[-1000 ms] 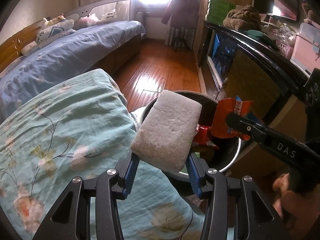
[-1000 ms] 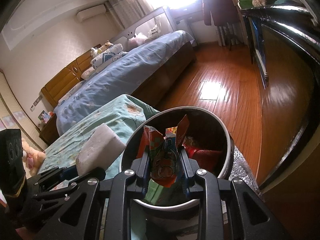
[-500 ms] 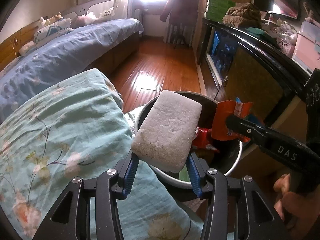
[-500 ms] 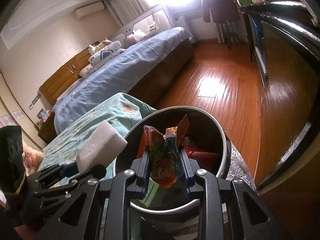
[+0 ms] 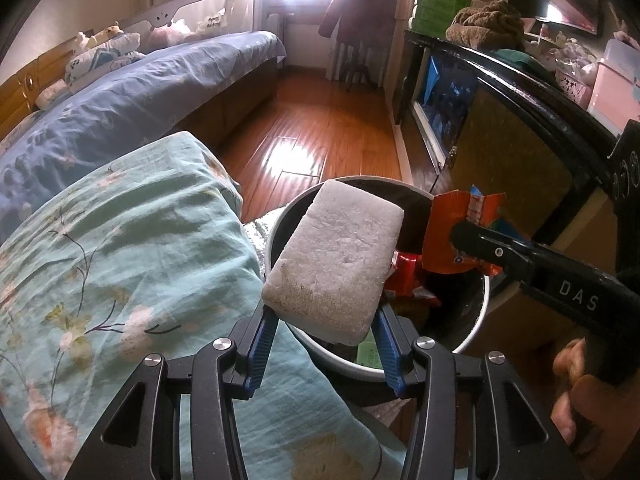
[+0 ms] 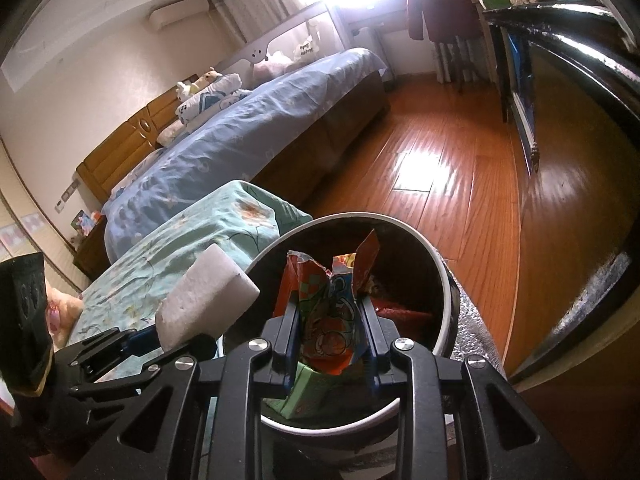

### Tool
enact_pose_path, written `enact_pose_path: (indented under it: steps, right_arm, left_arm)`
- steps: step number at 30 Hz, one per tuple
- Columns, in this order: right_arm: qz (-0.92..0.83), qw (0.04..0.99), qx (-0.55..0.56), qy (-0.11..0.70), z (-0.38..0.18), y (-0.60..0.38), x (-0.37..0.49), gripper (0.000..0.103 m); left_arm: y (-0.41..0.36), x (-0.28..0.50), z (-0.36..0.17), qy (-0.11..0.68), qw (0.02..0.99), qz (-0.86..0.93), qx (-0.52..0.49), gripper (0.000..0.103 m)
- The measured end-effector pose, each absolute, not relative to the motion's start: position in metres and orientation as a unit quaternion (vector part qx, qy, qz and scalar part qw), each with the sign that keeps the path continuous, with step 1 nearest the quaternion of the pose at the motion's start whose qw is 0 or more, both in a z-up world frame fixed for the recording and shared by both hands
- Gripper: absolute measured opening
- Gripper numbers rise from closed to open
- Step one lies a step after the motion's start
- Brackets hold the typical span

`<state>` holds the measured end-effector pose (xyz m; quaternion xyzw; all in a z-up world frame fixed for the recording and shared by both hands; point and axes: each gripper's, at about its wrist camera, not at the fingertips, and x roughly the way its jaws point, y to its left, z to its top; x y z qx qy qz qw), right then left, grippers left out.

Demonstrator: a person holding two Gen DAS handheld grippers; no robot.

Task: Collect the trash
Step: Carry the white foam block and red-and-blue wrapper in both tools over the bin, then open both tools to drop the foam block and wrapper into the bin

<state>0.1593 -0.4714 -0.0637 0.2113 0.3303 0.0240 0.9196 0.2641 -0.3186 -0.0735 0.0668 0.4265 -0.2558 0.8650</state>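
My left gripper is shut on a grey-white foam block, held over the near-left rim of a round white-rimmed trash bin. My right gripper is shut on a crumpled orange snack wrapper above the bin's opening. In the left wrist view the wrapper shows at the right with the right gripper's black arm. In the right wrist view the foam block sits at the left. Red wrappers and a green packet lie inside the bin.
A teal floral quilt lies left of the bin, with a blue-covered bed behind it. Wooden floor runs ahead. A dark cabinet stands at the right. A person's hand holds the right gripper's handle.
Both grippers keep their holds over the bin. The view has drifted only slightly; nothing has been let go.
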Motion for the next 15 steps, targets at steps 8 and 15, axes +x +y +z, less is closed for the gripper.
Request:
enact_pose_path:
  steps: [8, 15]
  right_arm:
    - [0.025, 0.916, 0.209, 0.340, -0.065, -0.474, 0.167, 0.028]
    - [0.022, 0.914, 0.208, 0.347, -0.068, -0.476, 0.171, 0.030]
  left_arm:
    - [-0.322, 0.268, -0.074, 0.428, 0.863, -0.259, 0.072, 0.046]
    - [-0.324, 0.272, -0.077, 0.431, 0.861, -0.261, 0.073, 0.047]
